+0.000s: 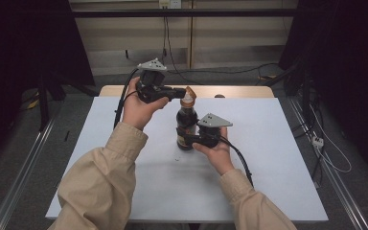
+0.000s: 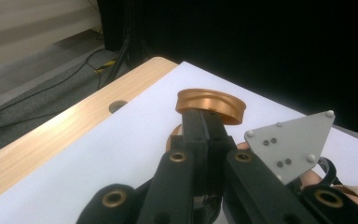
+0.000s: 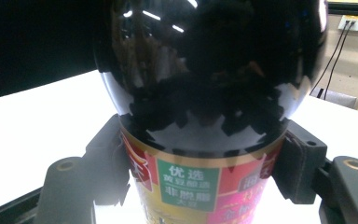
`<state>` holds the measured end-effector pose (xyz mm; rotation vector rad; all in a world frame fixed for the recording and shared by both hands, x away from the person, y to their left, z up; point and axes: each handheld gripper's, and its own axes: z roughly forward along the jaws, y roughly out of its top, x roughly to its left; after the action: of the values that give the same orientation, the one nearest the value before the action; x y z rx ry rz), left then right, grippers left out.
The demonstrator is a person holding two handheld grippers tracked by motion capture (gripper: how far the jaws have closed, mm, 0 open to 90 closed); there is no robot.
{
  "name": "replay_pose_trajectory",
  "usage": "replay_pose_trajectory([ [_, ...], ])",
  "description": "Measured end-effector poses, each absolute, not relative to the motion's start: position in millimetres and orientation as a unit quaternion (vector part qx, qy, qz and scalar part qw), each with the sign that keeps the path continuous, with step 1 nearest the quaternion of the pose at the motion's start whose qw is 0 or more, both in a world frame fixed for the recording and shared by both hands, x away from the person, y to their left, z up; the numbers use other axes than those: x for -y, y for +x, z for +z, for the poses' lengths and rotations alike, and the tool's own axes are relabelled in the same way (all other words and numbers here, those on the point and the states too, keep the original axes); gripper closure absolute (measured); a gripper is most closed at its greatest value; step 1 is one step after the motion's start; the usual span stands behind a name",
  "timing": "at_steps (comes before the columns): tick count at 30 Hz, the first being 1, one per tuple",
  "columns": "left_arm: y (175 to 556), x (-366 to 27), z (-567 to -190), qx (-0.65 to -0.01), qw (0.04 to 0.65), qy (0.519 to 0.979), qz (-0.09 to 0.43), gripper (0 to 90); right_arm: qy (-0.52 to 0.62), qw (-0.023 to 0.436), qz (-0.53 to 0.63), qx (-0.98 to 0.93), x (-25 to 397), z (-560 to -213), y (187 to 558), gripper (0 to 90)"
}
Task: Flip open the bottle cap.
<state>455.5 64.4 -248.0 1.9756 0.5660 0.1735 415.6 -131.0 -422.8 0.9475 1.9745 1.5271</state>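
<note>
Hiding bottle [image 1: 186,125] base: right gripper [image 1: 188,139].

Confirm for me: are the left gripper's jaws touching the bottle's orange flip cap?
Touching. In the left gripper view the left gripper has its jaws closed on the rim of the orange flip cap, no gap visible.

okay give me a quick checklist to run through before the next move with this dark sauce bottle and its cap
1. Right hand-held gripper clamped on the bottle body, jaws on both sides of the label: ok.
2. Bottle upright on the white table: ok.
3. Left hand-held gripper closed on the orange flip cap: ok.
4. Cap hinged open, tilted up from the neck: ok.
5. Cap still joined to the bottle at its hinge: cannot tell.
6. Opening clear, liquid level: cannot tell.
</note>
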Motion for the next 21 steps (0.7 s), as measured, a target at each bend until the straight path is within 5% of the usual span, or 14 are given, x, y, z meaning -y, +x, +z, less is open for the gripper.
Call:
replay_pose_trajectory([
  [21,458,-50,-242,-0.224,0.523,0.82,0.063,90.0,0.344,0.234,0.556,-0.72,131,-423,416,30.9],
])
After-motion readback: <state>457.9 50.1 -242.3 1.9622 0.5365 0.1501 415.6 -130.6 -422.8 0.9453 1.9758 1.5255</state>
